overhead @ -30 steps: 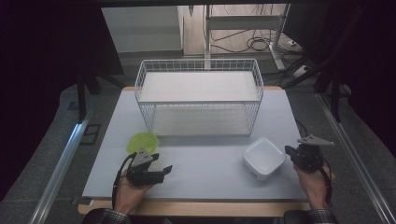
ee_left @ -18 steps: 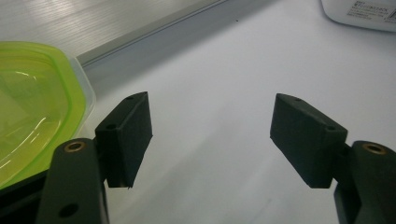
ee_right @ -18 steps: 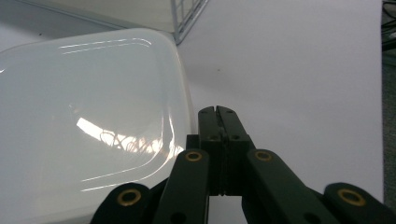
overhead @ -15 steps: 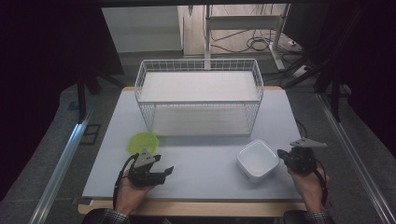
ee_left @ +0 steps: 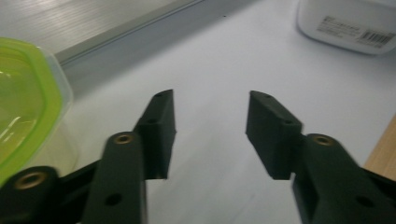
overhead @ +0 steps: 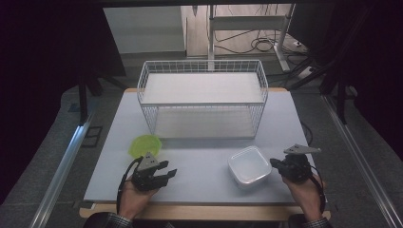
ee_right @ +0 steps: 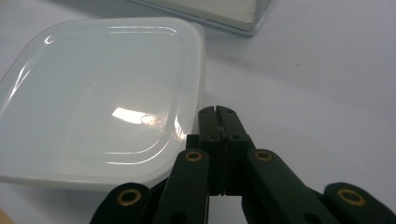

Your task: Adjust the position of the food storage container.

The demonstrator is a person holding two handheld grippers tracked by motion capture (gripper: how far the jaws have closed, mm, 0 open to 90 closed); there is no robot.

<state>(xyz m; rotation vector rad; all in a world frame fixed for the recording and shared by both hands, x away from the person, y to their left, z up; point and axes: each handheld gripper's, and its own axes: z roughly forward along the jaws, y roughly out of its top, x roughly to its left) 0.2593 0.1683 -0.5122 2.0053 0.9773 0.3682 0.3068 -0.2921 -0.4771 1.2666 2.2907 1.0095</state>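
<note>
My left gripper point(overhead: 167, 174) rests low on the white table near its front left, pointing right. Its jaws point(ee_left: 210, 126) stand apart with bare table between them, and they have just been closing. A green lidded container point(overhead: 145, 144) point(ee_left: 23, 107) sits just beyond it, untouched. My right gripper point(overhead: 274, 164) is shut, its tips point(ee_right: 218, 112) at the right edge of a square white lidded container point(overhead: 249, 165) point(ee_right: 102, 93). That white container point(ee_left: 348, 23) also lies farther off in the left gripper view.
A white wire basket point(overhead: 202, 92) with a shelf board stands at the middle back of the table point(overhead: 204, 152); its base point(ee_right: 215, 9) lies just past the white container. A wooden strip edges the table's front point(overhead: 199, 211).
The right gripper has slid left, and the white container has shifted left with it. The left gripper's jaws have narrowed; that hand stays in place.
</note>
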